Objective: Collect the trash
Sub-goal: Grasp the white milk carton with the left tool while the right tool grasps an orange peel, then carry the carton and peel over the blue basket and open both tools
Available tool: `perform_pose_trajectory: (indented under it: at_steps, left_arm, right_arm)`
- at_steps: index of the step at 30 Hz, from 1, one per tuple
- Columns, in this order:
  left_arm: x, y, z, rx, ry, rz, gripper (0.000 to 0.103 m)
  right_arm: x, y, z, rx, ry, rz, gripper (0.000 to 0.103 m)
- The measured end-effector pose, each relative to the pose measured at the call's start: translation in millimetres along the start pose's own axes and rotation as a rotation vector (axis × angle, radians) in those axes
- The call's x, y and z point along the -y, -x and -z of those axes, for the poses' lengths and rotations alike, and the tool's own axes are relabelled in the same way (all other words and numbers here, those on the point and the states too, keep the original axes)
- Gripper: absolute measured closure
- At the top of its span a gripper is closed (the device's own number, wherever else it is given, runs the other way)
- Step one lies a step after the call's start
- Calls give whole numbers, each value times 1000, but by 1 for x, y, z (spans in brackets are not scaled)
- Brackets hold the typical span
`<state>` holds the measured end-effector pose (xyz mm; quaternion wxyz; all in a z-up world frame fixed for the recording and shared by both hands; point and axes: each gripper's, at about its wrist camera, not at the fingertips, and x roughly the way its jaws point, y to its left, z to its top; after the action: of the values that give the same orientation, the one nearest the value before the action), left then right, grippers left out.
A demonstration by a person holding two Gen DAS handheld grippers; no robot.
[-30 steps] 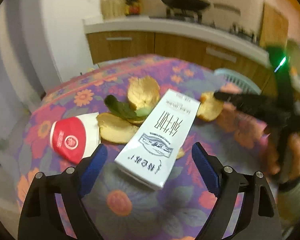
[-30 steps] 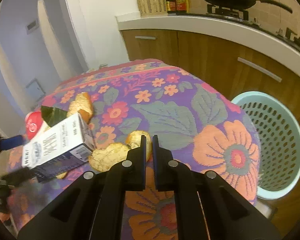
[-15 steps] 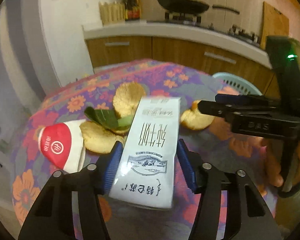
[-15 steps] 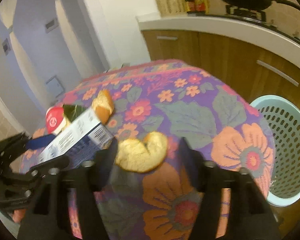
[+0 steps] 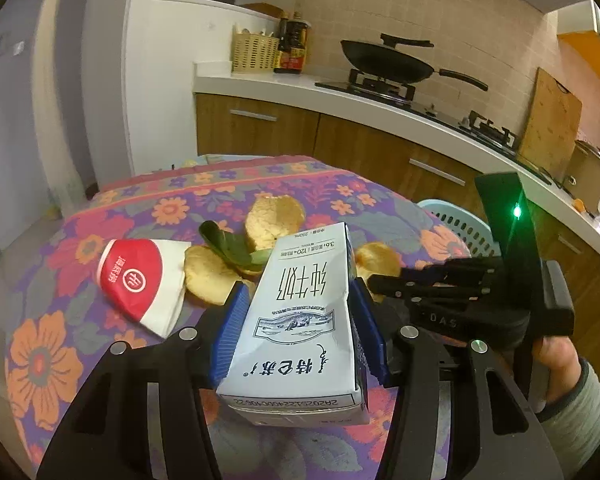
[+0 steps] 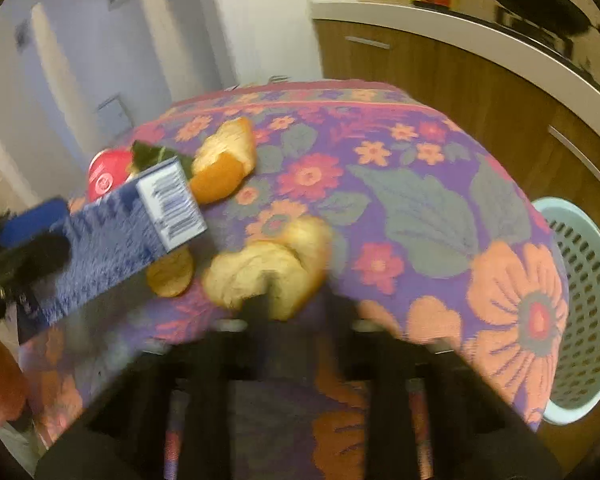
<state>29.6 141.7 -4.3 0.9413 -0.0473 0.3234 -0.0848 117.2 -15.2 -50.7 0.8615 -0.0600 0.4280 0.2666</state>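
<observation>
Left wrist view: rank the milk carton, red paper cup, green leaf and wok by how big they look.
1. milk carton, though it sits nearest the lens, held in the left tool
2. red paper cup
3. wok, far off, so shrunk
4. green leaf, partly hidden

The milk carton [image 5: 300,320] carries upside-down print: large characters 纯牛奶, below them 特仑苏, the code 2A20251224900-406-22 along its near edge, and small figures "3.6" and "120" at its far end. The right hand-held gripper [image 5: 374,280] is embossed "DAS". A barcode shows on the carton's side in the right wrist view.
</observation>
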Motion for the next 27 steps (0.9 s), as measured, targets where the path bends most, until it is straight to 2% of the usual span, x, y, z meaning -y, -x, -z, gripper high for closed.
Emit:
perform_pose_trajectory:
  at_steps: [4, 10, 13, 17, 23, 27]
  left_arm:
    - [-1, 6, -3, 14, 8, -4, 53]
    - [12, 16, -14, 53, -13, 0, 53]
    - [27, 22, -25, 79, -40, 10, 53]
    - [53, 22, -42, 105, -77, 34, 53]
    - [104, -1, -64, 109, -128, 79, 53]
    - [144, -29, -75, 95, -152, 126, 53]
  right_arm:
    - [-10, 12, 4, 69, 42, 46, 100]
    - [7, 40, 6, 187, -28, -31, 101]
    - [20, 51, 8, 225, -55, -28, 101]
    - [59, 81, 14, 281, -154, -80, 101]
    - [117, 129, 24, 362, -238, -24, 101]
    - [155, 143, 35, 361, -293, 43, 101]
